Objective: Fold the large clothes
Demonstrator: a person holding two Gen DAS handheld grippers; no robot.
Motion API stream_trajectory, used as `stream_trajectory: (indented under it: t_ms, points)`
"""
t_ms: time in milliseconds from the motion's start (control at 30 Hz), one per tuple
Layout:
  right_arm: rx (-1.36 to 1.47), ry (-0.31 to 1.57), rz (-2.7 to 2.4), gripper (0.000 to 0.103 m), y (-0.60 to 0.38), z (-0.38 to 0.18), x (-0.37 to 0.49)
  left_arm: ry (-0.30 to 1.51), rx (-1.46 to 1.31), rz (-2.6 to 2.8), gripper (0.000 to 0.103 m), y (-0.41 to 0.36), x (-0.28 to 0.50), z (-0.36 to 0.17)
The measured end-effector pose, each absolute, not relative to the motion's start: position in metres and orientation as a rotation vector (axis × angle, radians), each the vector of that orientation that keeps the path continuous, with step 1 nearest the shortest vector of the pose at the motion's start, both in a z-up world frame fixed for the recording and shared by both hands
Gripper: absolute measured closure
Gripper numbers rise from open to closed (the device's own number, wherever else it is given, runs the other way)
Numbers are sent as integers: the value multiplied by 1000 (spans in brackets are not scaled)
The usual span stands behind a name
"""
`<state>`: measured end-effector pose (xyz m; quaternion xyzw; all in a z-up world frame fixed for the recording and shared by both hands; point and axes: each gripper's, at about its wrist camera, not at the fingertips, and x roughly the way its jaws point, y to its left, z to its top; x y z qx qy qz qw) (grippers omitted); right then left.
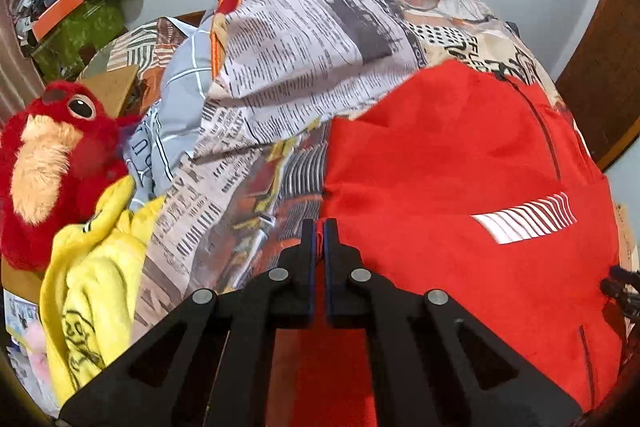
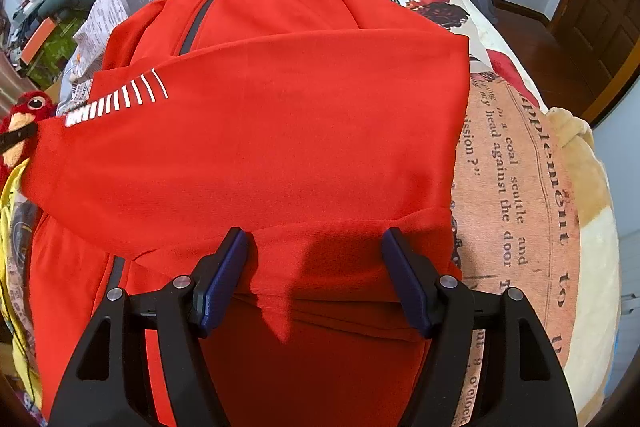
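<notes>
Bright, even indoor light, soft shadows, strong fisheye bending with dark vignetted corners, slight blur.

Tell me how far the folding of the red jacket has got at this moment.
Partly done. The red jacket lies on the newspaper-print bedspread with one striped sleeve already folded across its front. In hand: the left hand-held gripper is shut on a pinch of its red edge, while the right hand-held gripper is open above the hem. Left: the remaining folds into a compact stack.
</notes>
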<state>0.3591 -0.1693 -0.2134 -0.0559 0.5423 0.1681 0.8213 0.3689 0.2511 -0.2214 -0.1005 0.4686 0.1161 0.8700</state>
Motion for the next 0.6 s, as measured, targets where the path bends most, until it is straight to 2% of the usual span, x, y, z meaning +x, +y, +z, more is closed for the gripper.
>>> stream_trajectory:
  t_ms: [133,400,567,600]
  points:
    - [-117,1154,358,36,-169,-214,359,970,-254,235,101,259,370,-222]
    - [-139,1149,345,36,-168,-210,357,1118,-170,305,101,257,376,-268]
    - [-187,1113,354,36,-167,-192,357,1098,-159,269,95,250,368,-250]
    - [-190,1101,356,36,-167,-188,357,1081,-142,261,91,246,368,-241]
